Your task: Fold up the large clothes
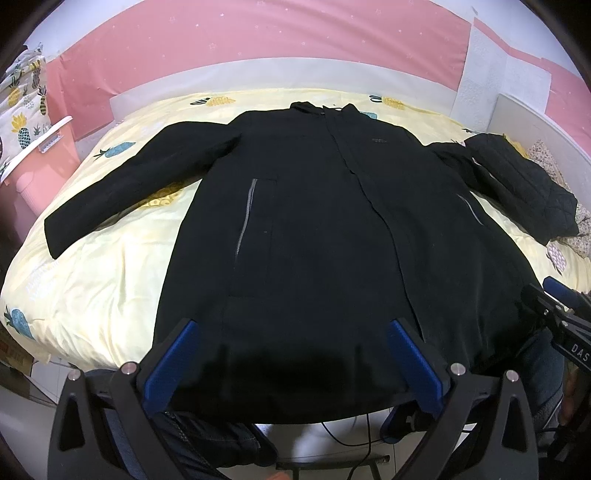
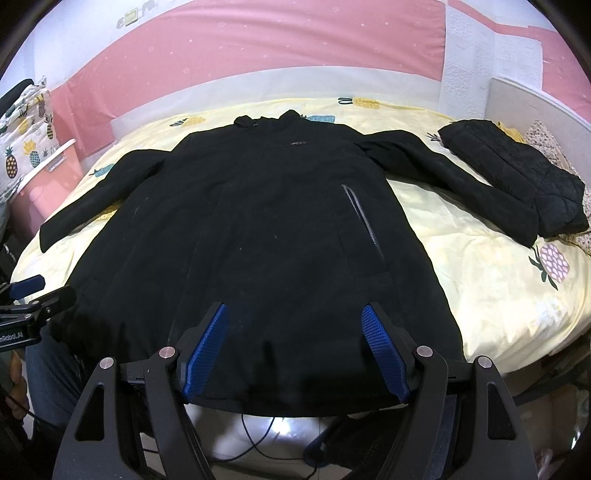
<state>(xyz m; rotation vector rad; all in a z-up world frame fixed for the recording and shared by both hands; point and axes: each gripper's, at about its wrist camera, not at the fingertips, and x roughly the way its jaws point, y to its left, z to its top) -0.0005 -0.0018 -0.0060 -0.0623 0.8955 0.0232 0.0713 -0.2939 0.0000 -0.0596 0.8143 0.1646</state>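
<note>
The left gripper [image 1: 291, 326] hangs just above the hem of the black coat [image 1: 314, 229], its blue-padded fingers [image 1: 171, 362] spread wide, holding nothing. The right gripper [image 2: 295, 314] takes the same pose over the hem, jaws wide apart and empty; in the left wrist view its tip shows at 4 o'clock, beside the coat's lower corner. A person's jeans-clad leg [image 2: 51, 373] stands at 8 o'clock in the right wrist view, close against the bed.

The coat lies flat, front up and closed, on the yellow pineapple-print sheet [image 1: 99, 280], hem hanging over the near edge of the bed, collar toward 12 o'clock. One sleeve [image 1: 122, 177] stretches out to 9 o'clock with bare sheet on both sides of it. The other sleeve [image 2: 454, 181] runs toward 3 o'clock, its cuff touching a folded black quilted garment [image 2: 524, 173]. Open sheet lies at 4 o'clock below that sleeve. Beyond the collar, at 12 o'clock, stand a white headboard [image 1: 258, 74] and the pink wall [image 1: 258, 33].
</note>
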